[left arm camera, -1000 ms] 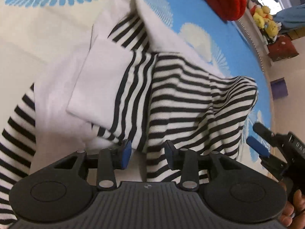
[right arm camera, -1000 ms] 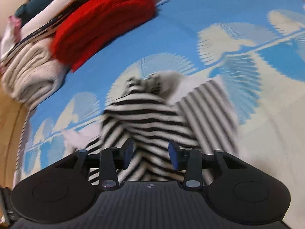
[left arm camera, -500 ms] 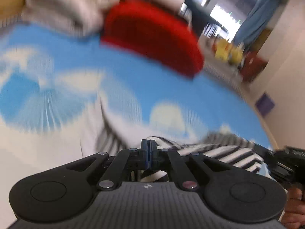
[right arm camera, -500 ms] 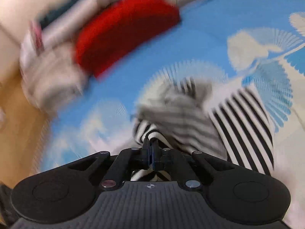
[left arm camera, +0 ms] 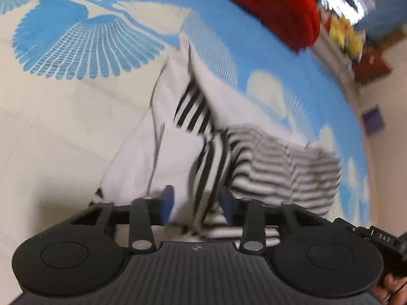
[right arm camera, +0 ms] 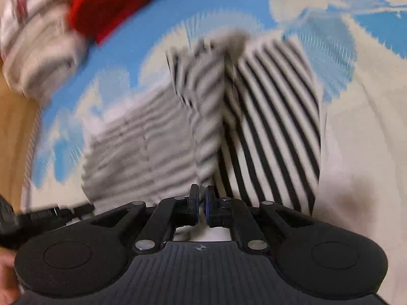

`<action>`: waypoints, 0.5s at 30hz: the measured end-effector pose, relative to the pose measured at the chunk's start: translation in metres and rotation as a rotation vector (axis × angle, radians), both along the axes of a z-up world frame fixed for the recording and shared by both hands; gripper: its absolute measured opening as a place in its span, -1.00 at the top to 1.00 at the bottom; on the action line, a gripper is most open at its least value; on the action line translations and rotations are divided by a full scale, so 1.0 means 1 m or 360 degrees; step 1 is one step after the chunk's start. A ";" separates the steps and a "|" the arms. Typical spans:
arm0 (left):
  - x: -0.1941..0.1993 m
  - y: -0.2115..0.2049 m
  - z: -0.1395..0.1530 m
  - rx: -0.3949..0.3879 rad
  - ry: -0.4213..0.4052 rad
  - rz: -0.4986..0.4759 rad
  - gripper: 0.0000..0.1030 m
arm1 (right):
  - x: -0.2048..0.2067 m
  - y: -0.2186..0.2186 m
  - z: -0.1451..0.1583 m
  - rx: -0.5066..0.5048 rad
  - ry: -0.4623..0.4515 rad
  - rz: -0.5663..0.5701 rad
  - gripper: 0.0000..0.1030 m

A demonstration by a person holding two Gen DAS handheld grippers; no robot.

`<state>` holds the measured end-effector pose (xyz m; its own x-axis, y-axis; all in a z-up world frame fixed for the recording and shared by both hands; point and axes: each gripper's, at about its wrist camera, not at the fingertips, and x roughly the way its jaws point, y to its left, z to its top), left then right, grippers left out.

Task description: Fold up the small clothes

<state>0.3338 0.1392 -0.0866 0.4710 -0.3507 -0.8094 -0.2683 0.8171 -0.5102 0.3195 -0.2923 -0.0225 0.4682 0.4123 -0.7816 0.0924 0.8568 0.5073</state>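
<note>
A small black-and-white striped garment (left arm camera: pixel 267 162) with white panels lies bunched on the blue and cream patterned cover (left arm camera: pixel 76 132). My left gripper (left arm camera: pixel 195 203) hangs over its near edge; its jaws are opening, and a fold of striped cloth sits loosely between the blue pads (left arm camera: pixel 166 199) without being pressed. In the right wrist view the same garment (right arm camera: pixel 267 117) spreads ahead, blurred. My right gripper (right arm camera: pixel 202 200) is at its near edge, its jaws opening with only a narrow gap and nothing visibly pinched. The right gripper's body (left arm camera: pixel 376 236) shows at the left view's lower right edge.
A folded red cloth (left arm camera: pixel 267 2) lies at the cover's far side, beside a stack of pale folded clothes (right arm camera: pixel 38 50). Wooden floor (right arm camera: pixel 12 127) borders the cover on the left of the right wrist view. Toys and boxes (left arm camera: pixel 351 40) stand beyond the cover.
A second ago both grippers were open over the garment. Half a second ago both were shut on its edge and raised. Now both jaws have parted and the garment lies lower, folded over.
</note>
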 end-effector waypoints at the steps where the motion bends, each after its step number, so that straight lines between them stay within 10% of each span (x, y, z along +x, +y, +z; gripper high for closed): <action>1: 0.000 -0.001 -0.002 -0.0058 -0.0002 0.0020 0.12 | 0.001 -0.003 0.003 0.0028 -0.0038 -0.0047 0.29; 2: 0.001 -0.003 -0.006 -0.0101 0.0005 0.0030 0.12 | 0.004 -0.007 0.006 0.0048 -0.0080 -0.0101 0.06; 11: 0.016 -0.018 -0.023 -0.0094 0.0035 0.0101 0.27 | 0.027 -0.008 -0.010 0.0097 -0.0094 -0.0324 0.07; 15: 0.021 -0.016 -0.016 -0.0067 -0.0054 0.0124 0.87 | 0.027 -0.009 -0.015 0.0159 -0.0128 -0.0436 0.95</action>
